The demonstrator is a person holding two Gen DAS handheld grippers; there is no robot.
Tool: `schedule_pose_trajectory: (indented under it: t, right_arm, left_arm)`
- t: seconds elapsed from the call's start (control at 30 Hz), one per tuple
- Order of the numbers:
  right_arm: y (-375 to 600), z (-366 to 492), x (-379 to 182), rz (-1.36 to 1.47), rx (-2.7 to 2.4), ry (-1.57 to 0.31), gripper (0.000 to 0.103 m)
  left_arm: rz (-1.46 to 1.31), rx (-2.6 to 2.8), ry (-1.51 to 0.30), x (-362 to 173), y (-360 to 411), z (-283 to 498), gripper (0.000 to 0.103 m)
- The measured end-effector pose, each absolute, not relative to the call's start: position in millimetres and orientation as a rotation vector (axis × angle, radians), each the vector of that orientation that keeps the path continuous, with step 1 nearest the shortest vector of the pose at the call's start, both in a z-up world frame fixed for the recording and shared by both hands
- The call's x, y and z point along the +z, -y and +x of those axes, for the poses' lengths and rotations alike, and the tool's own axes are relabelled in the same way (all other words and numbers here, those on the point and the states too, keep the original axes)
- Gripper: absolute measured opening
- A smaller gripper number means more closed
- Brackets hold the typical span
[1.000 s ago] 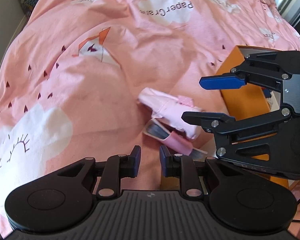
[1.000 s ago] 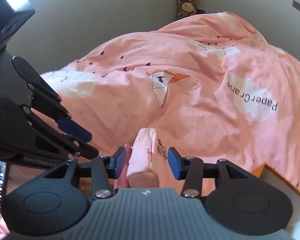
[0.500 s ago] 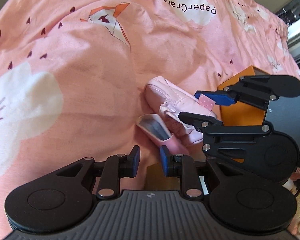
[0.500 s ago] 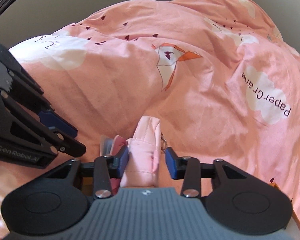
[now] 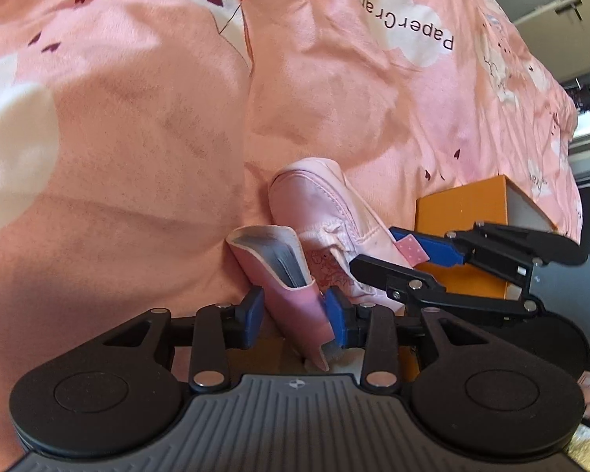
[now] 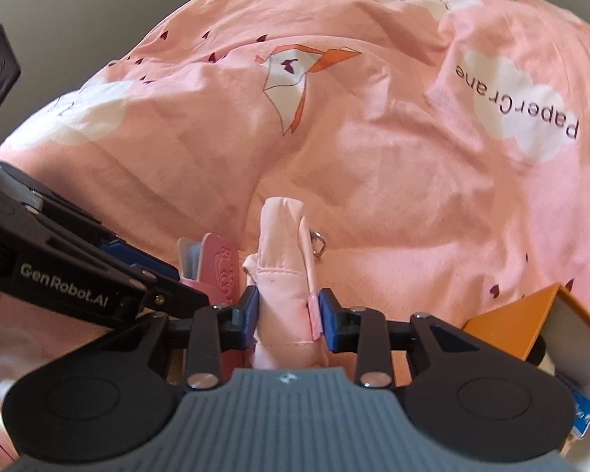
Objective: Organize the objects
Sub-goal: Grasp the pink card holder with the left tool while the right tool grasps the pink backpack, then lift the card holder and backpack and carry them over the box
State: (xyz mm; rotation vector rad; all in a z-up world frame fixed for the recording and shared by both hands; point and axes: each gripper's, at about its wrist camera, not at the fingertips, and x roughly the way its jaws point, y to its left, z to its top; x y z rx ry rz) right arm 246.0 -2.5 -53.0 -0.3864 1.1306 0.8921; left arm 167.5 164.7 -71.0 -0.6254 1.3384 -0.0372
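A pink fabric pouch (image 6: 283, 275) stands between my right gripper's (image 6: 289, 312) blue pads, which are shut on it. It also shows in the left wrist view (image 5: 326, 212), with the right gripper (image 5: 413, 259) clamped on its end. A small pink notebook (image 5: 287, 279) with grey page edges sits between my left gripper's (image 5: 295, 314) pads; the right pad touches it and the left pad stands slightly off. The notebook shows in the right wrist view (image 6: 220, 267) just left of the pouch, beside the left gripper (image 6: 149, 271).
Everything lies on a pink bedspread (image 5: 137, 137) with clouds and paper-crane prints. An orange box (image 5: 468, 212) sits to the right of the pouch, seen also in the right wrist view (image 6: 519, 314). A grey wall (image 6: 78, 19) rises beyond the bed.
My left gripper moved forward and opened around the pink notebook, which now sits between its pads. My right gripper closed tighter on the pouch.
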Motion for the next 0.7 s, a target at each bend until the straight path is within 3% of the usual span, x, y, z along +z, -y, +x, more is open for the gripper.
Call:
schedule_pose_trajectory:
  t: [0.27,0.57,0.63,0.7]
  right_arm:
    - [14.9,252.5,-57.8,-0.28,0.924,-1.171,0.035]
    - [12.0,247.4,-59.1,-0.317,0.911,-1.131,0.033]
    - [14.0,247.0,-59.4,-0.316,0.909,-1.128,0.033]
    - [16.9,245.9,-59.4,-0.308,0.909,-1.126,0.032]
  left_arm:
    - [-0.747,0.01,-1.371,-79.1,-165.6,175.9,0.048]
    - [-0.693,0.012,-1.38,-78.2,-155.3,178.6,0.05]
    - [-0.701,0.001,-1.38,-79.3,-154.4,178.8,0.048]
    - [-0.694,-0.019,-1.371,-78.5,-153.0,178.7,0.035]
